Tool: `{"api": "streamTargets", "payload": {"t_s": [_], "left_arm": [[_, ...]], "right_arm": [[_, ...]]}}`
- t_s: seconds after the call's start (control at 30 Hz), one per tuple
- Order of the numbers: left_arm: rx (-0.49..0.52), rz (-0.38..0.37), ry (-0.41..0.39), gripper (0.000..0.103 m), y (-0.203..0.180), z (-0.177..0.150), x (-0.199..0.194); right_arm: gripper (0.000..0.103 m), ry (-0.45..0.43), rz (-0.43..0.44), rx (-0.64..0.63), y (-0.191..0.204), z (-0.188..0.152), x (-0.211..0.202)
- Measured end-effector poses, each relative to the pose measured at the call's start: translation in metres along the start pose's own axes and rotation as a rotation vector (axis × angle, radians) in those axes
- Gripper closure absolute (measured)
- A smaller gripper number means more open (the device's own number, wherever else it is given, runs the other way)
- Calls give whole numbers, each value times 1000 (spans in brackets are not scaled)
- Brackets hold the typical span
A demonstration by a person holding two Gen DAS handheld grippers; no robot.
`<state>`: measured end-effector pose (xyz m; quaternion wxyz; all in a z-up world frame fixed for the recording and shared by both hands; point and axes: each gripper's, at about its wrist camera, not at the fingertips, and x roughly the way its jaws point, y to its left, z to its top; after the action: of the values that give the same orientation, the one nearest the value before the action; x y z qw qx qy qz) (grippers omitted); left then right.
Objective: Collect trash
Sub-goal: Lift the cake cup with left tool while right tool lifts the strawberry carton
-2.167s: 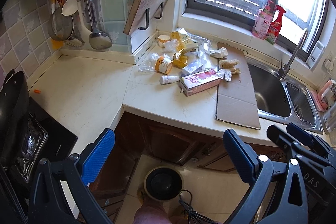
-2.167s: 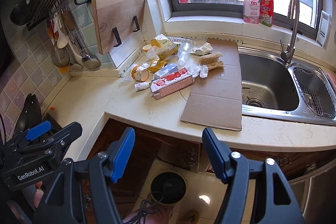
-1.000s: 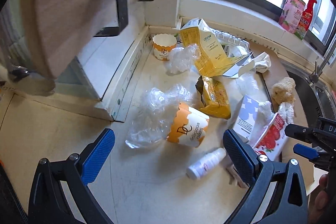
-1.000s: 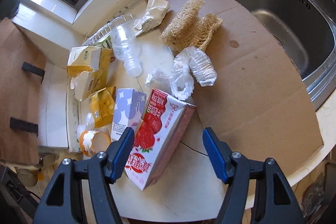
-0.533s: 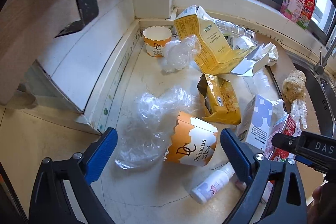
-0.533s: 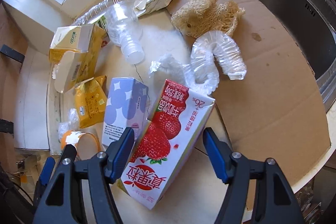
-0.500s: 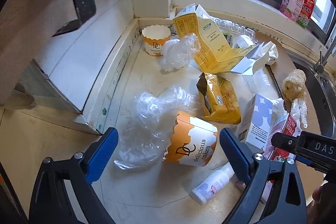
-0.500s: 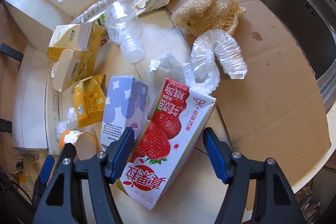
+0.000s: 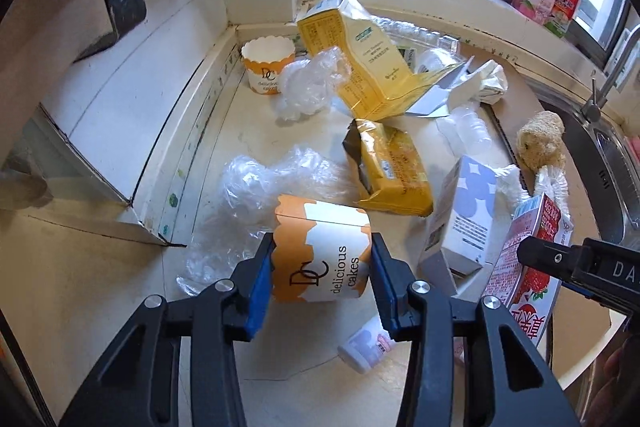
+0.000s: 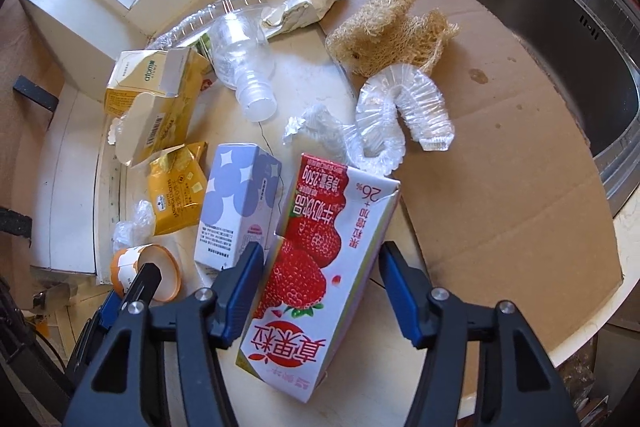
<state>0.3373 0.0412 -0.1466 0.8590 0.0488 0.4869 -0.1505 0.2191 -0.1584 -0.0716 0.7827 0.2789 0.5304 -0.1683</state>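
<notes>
Countertop clutter; left tongs (image 9: 322, 277) closing on sideways cake cup (image 9: 322, 253); right tongs (image 10: 320, 277) closing astride lengthwise strawberry carton (image 10: 320, 267)

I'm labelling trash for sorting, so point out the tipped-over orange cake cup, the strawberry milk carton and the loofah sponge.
orange cake cup (image 9: 320, 255), left wrist view, printed side wall.
strawberry milk carton (image 10: 316, 259), right wrist view, strawberry picture on its top face.
loofah sponge (image 10: 384, 27), right wrist view, its middle.
</notes>
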Motion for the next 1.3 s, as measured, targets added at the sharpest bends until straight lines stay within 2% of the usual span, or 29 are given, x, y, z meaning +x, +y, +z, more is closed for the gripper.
{"api": "streamTargets", "payload": {"t_s": [0.07,0.1,0.13,0.17,0.23,0.27,0.4,0.47,0.53,0.57,0.6,0.67,0.77,0.97,1.13,1.3], "left_arm": [[20,3,-21,60,-5,0,-8],[29,7,-31,60,-7,-1,-13],[36,9,-42,60,-10,-2,-18],[41,8,-49,60,-11,-3,-22],[48,1,-66,60,-15,-4,-33],[63,-8,-102,60,-17,-5,-37],[71,-3,-126,60,-26,-10,-49],[64,-3,-133,60,-26,-13,-55],[54,-8,-142,60,-24,-18,-64],[51,-8,-142,60,-23,-20,-68],[51,-6,-148,60,-23,-22,-73],[54,-4,-156,60,-22,-26,-81],[68,3,-177,60,-19,-32,-93],[42,1,-190,60,-1,-40,-105],[15,-4,-187,60,16,-46,-102],[-16,-22,-171,60,27,-49,-96]], "right_arm": [[47,-16,14,-12,-2,-1,-9],[56,-23,17,-19,-3,-2,-15],[83,-27,37,-28,-4,-1,-19],[99,-9,49,-39,-4,0,-23],[102,-18,57,-47,-10,0,-33],[103,-35,47,-60,-12,0,-39],[103,-36,55,-66,-19,-1,-45],[103,-25,93,-46,-23,-3,-44],[101,7,124,-4,-25,-2,-40],[91,19,132,18,-24,-2,-37],[68,24,139,38,-23,-2,-34],[45,19,156,98,-23,-2,-29],[43,26,162,130,-14,0,-14],[43,75,66,141,11,4,26],[37,39,29,116,29,10,36],[34,76,7,162,38,14,40]]}}
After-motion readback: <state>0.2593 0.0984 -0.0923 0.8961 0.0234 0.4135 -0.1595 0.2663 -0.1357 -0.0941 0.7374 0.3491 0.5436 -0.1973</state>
